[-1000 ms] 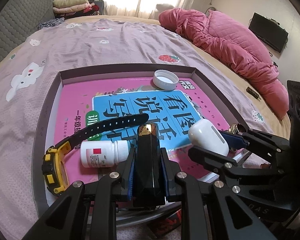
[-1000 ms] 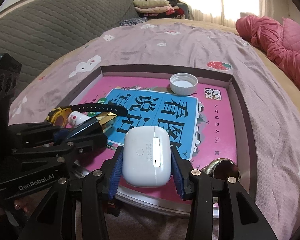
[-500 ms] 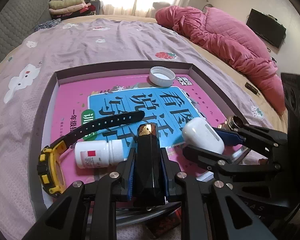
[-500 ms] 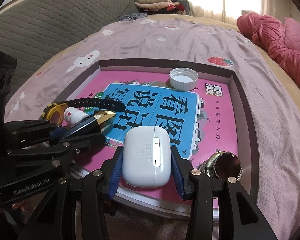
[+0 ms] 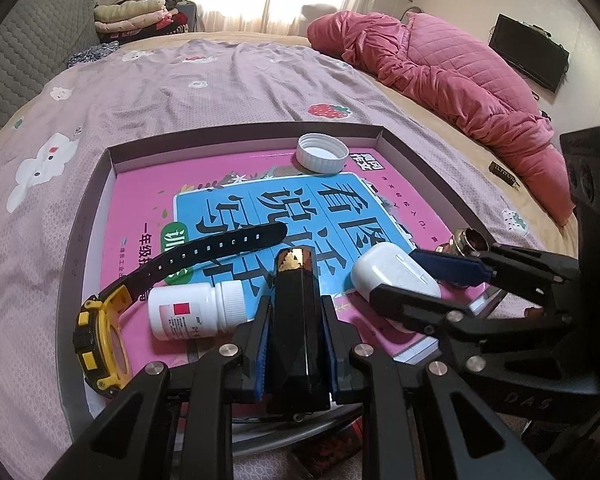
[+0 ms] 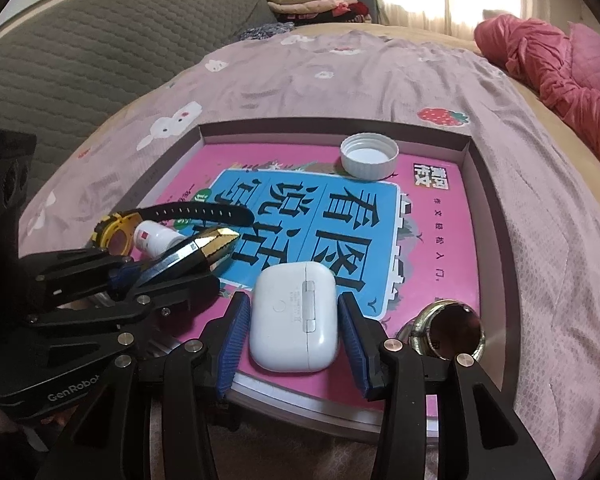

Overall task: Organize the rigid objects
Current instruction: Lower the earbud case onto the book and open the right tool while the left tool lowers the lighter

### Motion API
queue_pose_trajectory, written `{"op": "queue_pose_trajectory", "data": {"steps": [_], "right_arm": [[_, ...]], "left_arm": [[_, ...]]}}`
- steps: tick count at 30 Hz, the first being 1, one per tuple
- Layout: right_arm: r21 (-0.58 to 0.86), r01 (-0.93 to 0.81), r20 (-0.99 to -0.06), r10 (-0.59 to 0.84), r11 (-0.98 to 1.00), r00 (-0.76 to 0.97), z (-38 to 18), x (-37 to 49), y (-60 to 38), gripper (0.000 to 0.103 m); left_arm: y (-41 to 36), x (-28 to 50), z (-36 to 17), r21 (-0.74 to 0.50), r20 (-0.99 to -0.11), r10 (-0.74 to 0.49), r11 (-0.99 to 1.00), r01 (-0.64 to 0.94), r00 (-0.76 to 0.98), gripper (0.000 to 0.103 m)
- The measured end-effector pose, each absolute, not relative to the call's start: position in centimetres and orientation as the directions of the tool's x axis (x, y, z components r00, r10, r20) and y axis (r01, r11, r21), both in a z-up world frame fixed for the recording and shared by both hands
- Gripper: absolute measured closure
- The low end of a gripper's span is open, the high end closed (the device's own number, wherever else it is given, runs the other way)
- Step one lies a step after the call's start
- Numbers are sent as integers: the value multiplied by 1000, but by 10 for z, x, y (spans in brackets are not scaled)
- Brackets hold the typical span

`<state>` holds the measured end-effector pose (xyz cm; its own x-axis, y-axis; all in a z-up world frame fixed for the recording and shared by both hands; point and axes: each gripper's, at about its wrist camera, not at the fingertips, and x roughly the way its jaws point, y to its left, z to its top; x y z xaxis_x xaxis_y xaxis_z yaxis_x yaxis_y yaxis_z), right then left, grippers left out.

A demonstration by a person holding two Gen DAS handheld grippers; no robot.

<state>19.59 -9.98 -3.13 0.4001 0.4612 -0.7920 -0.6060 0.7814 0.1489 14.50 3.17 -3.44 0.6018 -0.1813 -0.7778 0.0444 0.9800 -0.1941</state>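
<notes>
My left gripper point(image 5: 294, 320) is shut on a black faceted tube with a gold tip point(image 5: 294, 280), held just above the pink book point(image 5: 140, 216) in the shallow box point(image 5: 112, 160). In the right wrist view the tube point(image 6: 208, 246) sticks out to the right from the left gripper point(image 6: 140, 276). A white earbud case point(image 6: 292, 320) lies on the book's near edge between the blue pads of my right gripper point(image 6: 293, 300). Its jaws are opening, with a narrow gap on each side of the case. The left wrist view shows the case point(image 5: 384, 268) at the right.
In the box also lie a yellow and black watch point(image 5: 100, 336), a white pill bottle point(image 5: 188, 310), a white cap point(image 5: 322, 152) and a gold metal cup point(image 6: 452, 328). The box rests on a mauve bedsheet point(image 5: 220, 92). A pink quilt point(image 5: 440, 68) fills the far right.
The right pads have drawn back from the earbud case, which was pinched between them before. The left gripper keeps its hold on the tube. Neither hand has shifted noticeably.
</notes>
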Motion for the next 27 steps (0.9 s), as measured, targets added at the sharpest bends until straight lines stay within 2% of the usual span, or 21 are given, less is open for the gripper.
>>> {"op": "queue_pose_trajectory", "data": {"steps": [4, 27], "right_arm": [[135, -599, -773, 462, 790, 435, -25, 195, -103, 49], [111, -568, -745, 446, 816, 495, -18, 194, -116, 47]], "left_arm": [[32, 146, -34, -194, -777, -180, 980, 43, 604, 81], [27, 149, -35, -191, -774, -193, 979, 67, 603, 81]]}}
